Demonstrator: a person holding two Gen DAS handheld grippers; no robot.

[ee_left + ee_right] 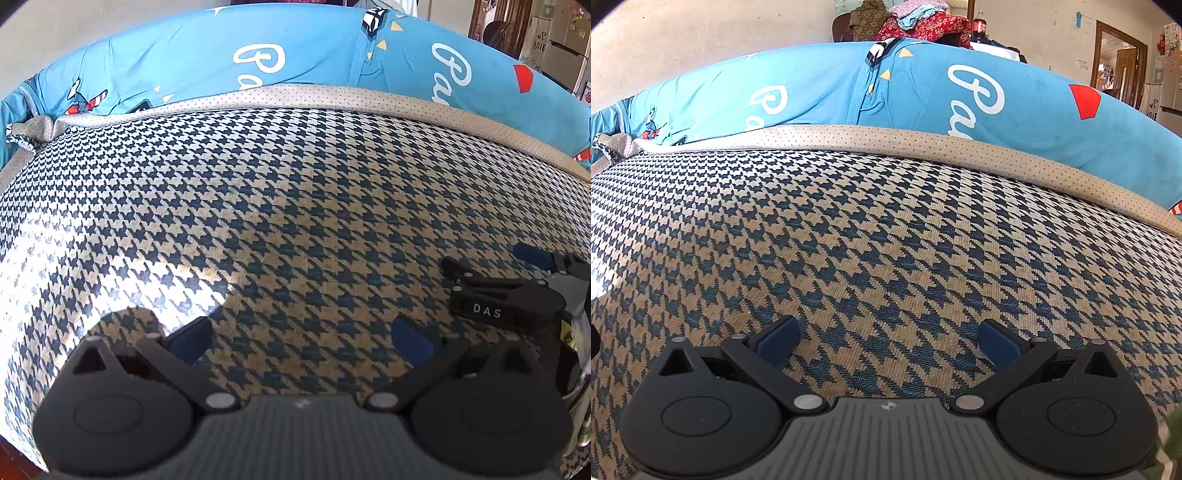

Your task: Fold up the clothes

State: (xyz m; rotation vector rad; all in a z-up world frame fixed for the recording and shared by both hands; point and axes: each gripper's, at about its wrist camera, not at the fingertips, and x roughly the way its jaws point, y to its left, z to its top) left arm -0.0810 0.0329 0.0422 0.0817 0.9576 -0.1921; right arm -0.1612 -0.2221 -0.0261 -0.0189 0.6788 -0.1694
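The garment (923,96) we take to be the one to fold is the blue printed piece lying spread across the far side of the surface, well ahead of both tongs. It shows white script, a red patch and small yellow triangles; a seam runs down its middle. Between it and us lies a dotted beige strip (886,138), and nearer still the houndstooth cover (886,240) that fills the ground under both tools.

Our right tongs (888,341) hang low over the houndstooth with the blue pads wide apart and nothing between them. Our left tongs (301,339) stand the same way — pads spread, empty, over the same weave. In the left view the right tool shows just off to the right, close alongside.

We judge the fold has not begun: this looks like the reach, before any grasp. The next move calls for carrying both tongs forward past the beige strip to the blue cloth's near edge, spaced well apart, and pinching a single layer on each side so the cloth lifts evenly.

No basket or bin shows. Far behind the garment a heap of clothes (916,20) sits piled by the wall — what it rests on we cannot tell.
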